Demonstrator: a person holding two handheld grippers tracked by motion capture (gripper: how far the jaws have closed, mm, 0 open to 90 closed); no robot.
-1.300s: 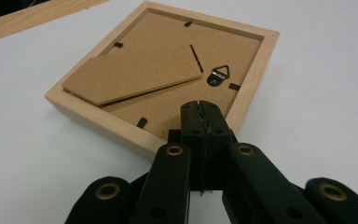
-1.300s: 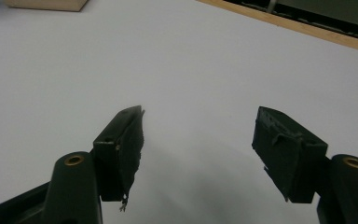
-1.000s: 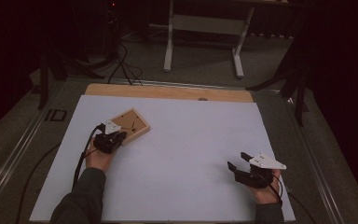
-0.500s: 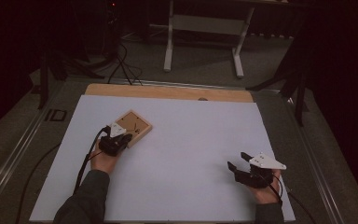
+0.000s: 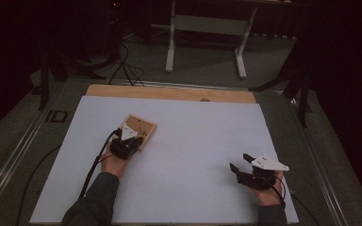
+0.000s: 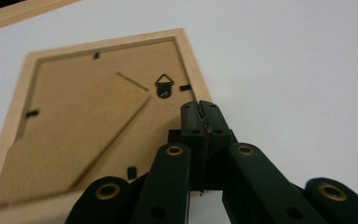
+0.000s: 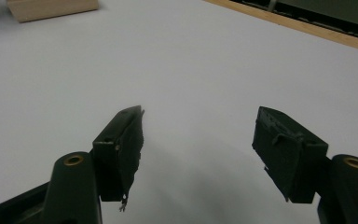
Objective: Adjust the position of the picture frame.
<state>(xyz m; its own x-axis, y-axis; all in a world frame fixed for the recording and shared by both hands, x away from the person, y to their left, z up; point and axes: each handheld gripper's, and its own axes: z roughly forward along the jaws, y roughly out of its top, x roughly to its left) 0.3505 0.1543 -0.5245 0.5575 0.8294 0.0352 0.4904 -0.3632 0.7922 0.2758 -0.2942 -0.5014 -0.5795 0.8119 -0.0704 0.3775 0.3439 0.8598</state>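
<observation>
A light wooden picture frame lies face down on the white sheet, left of centre. Its brown backboard shows a fold-out stand, a black hanger ring and small black clips. My left gripper is shut, jaws pressed flat together with nothing between them. Its tips stand over the frame's near right corner, just below the hanger ring; I cannot tell whether they touch. My right gripper rests at the front right of the sheet, open and with nothing in it, far from the frame.
The white sheet covers the table; a strip of wooden tabletop shows at the far edge. Beyond it stand a white metal stand and black cables on the floor. A corner of the frame shows far off.
My left hand and its shut gripper have slid to the right, onto the frame's near corner. The frame looks shifted slightly the same way. The right gripper has stayed put.
</observation>
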